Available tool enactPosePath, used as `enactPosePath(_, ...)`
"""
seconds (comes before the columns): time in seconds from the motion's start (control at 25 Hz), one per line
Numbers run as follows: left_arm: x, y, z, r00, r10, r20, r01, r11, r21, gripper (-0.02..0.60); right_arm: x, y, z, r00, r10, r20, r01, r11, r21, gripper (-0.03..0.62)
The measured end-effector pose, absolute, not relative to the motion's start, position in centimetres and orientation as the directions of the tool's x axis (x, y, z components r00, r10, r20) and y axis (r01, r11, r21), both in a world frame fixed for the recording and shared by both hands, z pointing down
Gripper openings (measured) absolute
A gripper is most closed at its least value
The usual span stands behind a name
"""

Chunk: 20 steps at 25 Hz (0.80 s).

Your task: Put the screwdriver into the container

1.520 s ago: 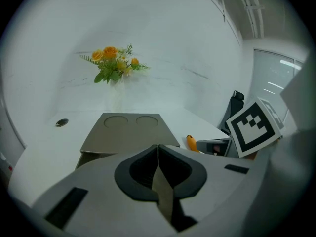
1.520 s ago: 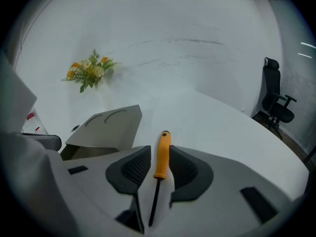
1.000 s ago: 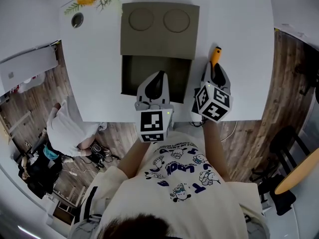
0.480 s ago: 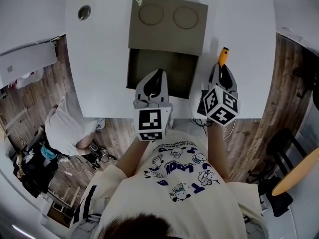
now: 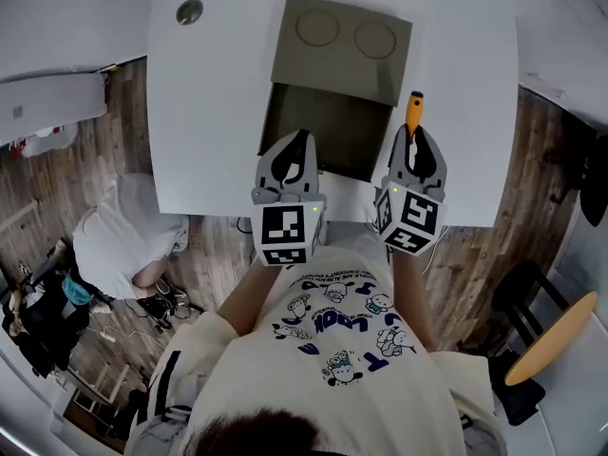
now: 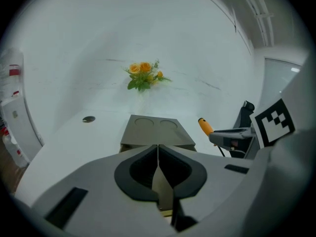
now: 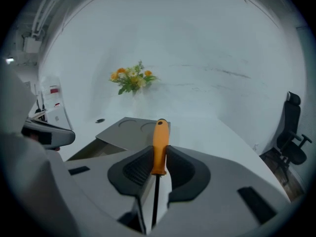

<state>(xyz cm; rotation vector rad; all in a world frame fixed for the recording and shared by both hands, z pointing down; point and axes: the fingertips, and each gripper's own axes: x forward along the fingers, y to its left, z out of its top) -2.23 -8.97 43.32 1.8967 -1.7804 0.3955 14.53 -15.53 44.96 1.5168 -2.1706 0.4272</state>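
An orange-handled screwdriver [image 7: 159, 147] is clamped in my right gripper [image 7: 158, 169], handle pointing forward past the fingertips, dark shaft running back between the jaws. In the head view the screwdriver [image 5: 414, 112] sticks out over the white table just right of the container [image 5: 328, 131], an olive-grey box whose open compartment faces me. Its lid part [image 5: 344, 36] with two round recesses lies at the far side. My left gripper [image 5: 292, 160] is shut with nothing in it, hovering over the container's near edge. In the left gripper view the container [image 6: 155, 132] lies straight ahead.
A white table [image 5: 214, 112] holds the container. A small round dark hole [image 5: 189, 10] sits at its far left. An orange flower bunch [image 6: 143, 75] lies at the far edge. A dark office chair [image 7: 291, 137] stands to the right. Wooden floor lies on both sides.
Both grippers and the screwdriver have kept their places beside the container while my head view shifted, so the table appears moved right and up. The flowers have left the head view.
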Motion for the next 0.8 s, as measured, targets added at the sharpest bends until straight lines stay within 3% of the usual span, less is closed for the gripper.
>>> enactPosePath(0.44, -6.5, -6.2, 43.4, -0.029, -0.846, 0.533, -0.976, 0.139, 0.168, 0.022, 6.0, -14.3, 45.8, -0.515, -0.682, 0.52, -0.769, 0.635, 0.072, 0.097)
enactPosePath(0.8, -9.6, -5.4, 44.5, -0.104, -0.827, 0.553, -0.953, 0.241, 0.182, 0.022, 1.6, -14.1, 47.9, -0.583, -0.572, 0.576, -0.668, 0.742, 0.061, 0.097)
